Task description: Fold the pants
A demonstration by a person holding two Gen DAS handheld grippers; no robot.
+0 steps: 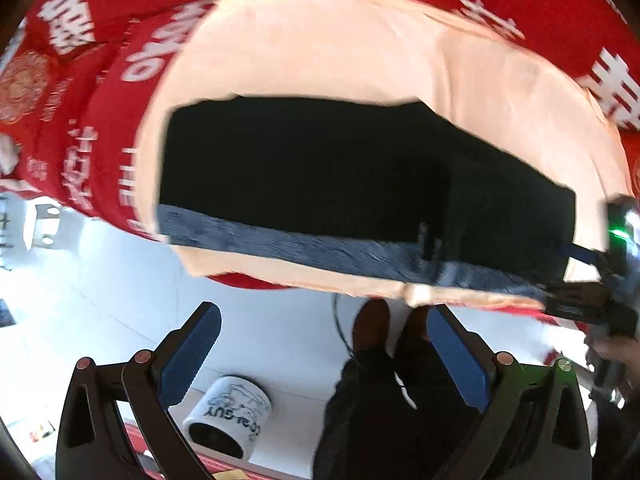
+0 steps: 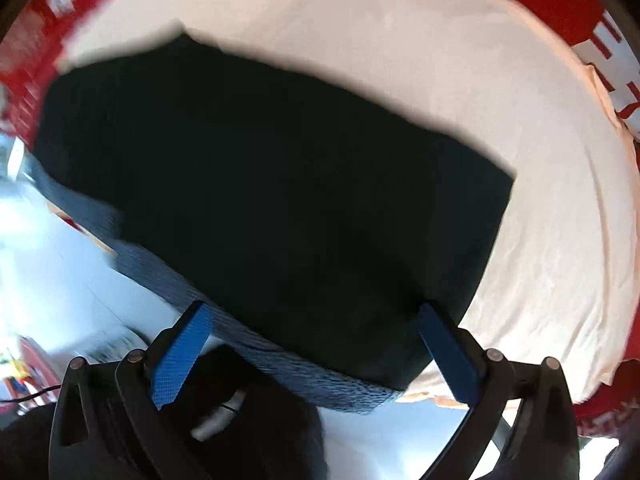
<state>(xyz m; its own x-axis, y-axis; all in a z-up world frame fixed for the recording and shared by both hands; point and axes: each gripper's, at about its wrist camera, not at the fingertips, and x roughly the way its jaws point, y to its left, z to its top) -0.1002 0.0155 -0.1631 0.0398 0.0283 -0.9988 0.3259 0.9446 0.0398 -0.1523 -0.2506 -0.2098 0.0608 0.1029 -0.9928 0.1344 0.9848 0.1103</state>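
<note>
My left hand-held gripper (image 1: 324, 354) hangs with its blue pads spread wide and nothing between them, off the near edge of the worktop (image 1: 420, 294). The pants (image 1: 340, 176) lie at twelve o'clock from it, folded into a dark block on a cream cloth (image 1: 320, 52) over a red printed cover (image 1: 80, 92). My right hand-held gripper (image 2: 316, 346) is also parted, its fingers straddling the near corner of the pants; I cannot tell whether they touch. A white mug (image 1: 228, 420) lies on the floor (image 1: 100, 300) at seven o'clock from the left one, beside my shoes (image 1: 372, 330).
</note>
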